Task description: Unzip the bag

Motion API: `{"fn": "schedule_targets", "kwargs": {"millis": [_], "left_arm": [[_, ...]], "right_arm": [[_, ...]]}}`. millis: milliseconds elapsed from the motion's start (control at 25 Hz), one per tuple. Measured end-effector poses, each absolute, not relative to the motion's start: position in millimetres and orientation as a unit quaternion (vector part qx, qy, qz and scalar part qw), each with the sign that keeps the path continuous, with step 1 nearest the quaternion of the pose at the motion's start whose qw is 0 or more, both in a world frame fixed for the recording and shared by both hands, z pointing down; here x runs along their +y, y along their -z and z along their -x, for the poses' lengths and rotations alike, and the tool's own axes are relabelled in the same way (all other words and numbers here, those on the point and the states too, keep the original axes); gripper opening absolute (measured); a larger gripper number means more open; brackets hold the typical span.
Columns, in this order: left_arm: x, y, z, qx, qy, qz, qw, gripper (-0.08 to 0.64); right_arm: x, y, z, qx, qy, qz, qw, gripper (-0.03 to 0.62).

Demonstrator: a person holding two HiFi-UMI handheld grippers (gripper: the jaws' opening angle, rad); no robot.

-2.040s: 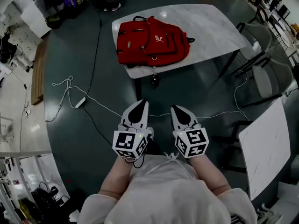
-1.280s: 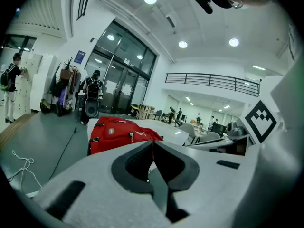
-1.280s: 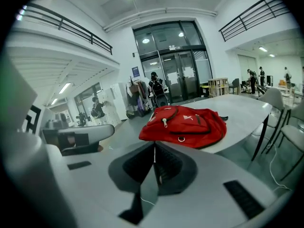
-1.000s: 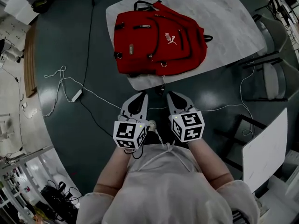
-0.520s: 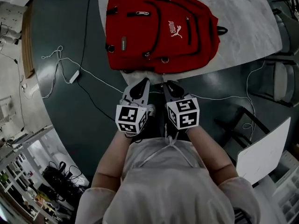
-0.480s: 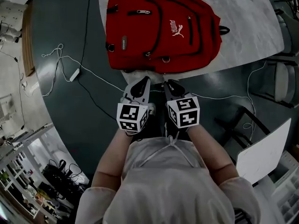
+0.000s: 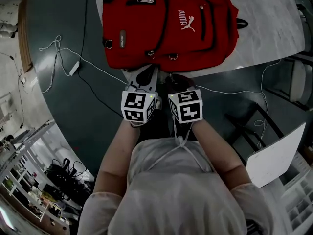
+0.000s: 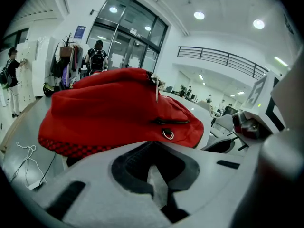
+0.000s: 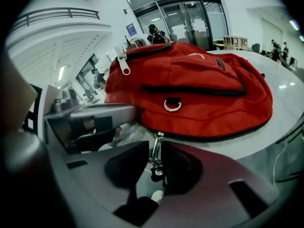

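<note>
A red backpack (image 7: 166,23) lies flat on the white marble table (image 7: 274,28), its bottom at the near edge. My left gripper (image 7: 146,75) is at that edge, just below the bag (image 8: 118,108), and its jaws are shut with nothing in them. Beside it, my right gripper (image 7: 175,80) stands open by a narrow gap. In the right gripper view, a metal zipper pull (image 9: 156,158) hangs from the bag's lower black zipper, between the right gripper's (image 9: 153,148) dark pads. I cannot see the pads touching it. A metal ring (image 9: 173,104) sits just above on the bag (image 9: 199,89).
A white cable with a power strip (image 7: 74,67) runs across the dark floor at left. A dark chair frame (image 7: 244,126) and a white panel (image 7: 276,155) stand at right. People stand far off in the hall in both gripper views.
The table and backpack have come much closer. Both grippers have moved forward to the table's near edge, and the zipper pull now hangs between the right jaws.
</note>
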State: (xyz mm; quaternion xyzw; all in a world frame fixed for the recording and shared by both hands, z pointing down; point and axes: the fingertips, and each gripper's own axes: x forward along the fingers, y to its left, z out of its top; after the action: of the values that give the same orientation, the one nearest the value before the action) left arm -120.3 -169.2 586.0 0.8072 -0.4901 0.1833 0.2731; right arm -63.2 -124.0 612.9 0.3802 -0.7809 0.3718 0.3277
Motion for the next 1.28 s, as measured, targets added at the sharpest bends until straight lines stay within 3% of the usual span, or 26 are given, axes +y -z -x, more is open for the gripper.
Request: {"fn": "schedule_targets", "kwargs": {"millis": [280, 1280], "left_arm": [[-172, -598, 119, -0.486, -0.205, -0.801, 0.284, 0.023], [-176, -613, 116, -0.451, -0.261, -0.8, 0.297, 0.021]], "right_arm": [[-125, -619, 58, -0.764, -0.373, -0.39, 0.353, 0.034], [-133, -618, 12, -0.795, -0.301, -0.319, 0.418, 0.028]]}}
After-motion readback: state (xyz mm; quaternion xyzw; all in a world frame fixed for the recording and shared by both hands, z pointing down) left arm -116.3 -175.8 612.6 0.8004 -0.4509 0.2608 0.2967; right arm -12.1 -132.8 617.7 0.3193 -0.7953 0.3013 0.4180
